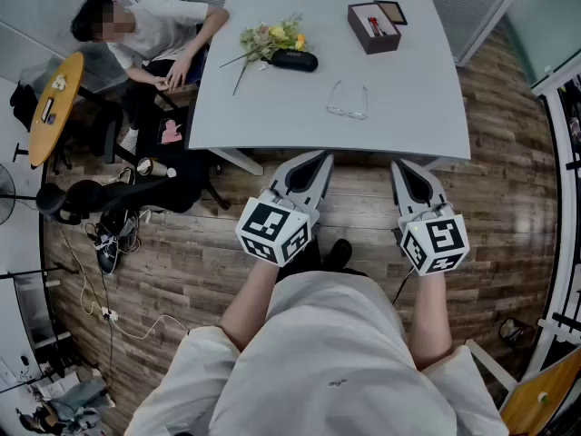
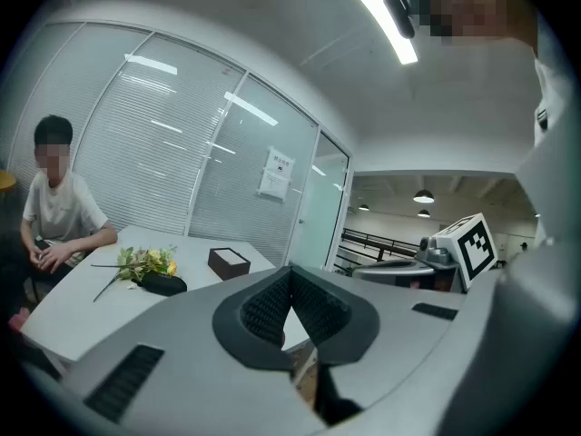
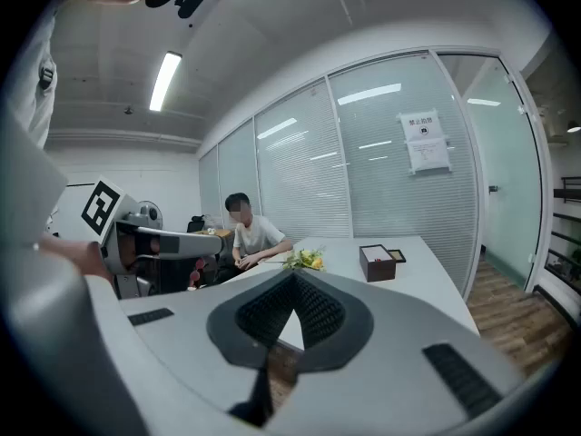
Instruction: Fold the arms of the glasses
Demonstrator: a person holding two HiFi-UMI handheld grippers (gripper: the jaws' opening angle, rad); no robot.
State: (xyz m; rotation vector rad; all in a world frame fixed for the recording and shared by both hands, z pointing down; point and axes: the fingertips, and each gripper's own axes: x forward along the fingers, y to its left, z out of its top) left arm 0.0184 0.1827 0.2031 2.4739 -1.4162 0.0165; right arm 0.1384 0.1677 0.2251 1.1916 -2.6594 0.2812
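Note:
The glasses point(image 1: 349, 100), clear-rimmed with arms spread, lie on the white table point(image 1: 272, 125) toward its near right. Both grippers hang in front of the table's near edge, apart from the glasses. My left gripper point(image 1: 320, 158) is shut with nothing in it, and its jaws meet at the tips in the left gripper view point(image 2: 291, 272). My right gripper point(image 1: 401, 165) is also shut and empty, seen likewise in the right gripper view point(image 3: 294, 278). The glasses are hidden in both gripper views.
A black glasses case point(image 1: 292, 60) lies beside a bunch of flowers point(image 1: 270, 38) at the table's far left. A dark brown box point(image 1: 373, 26) stands at the far right. A person point(image 1: 145, 31) sits at the table's left side. Wooden floor point(image 1: 227, 243) lies below.

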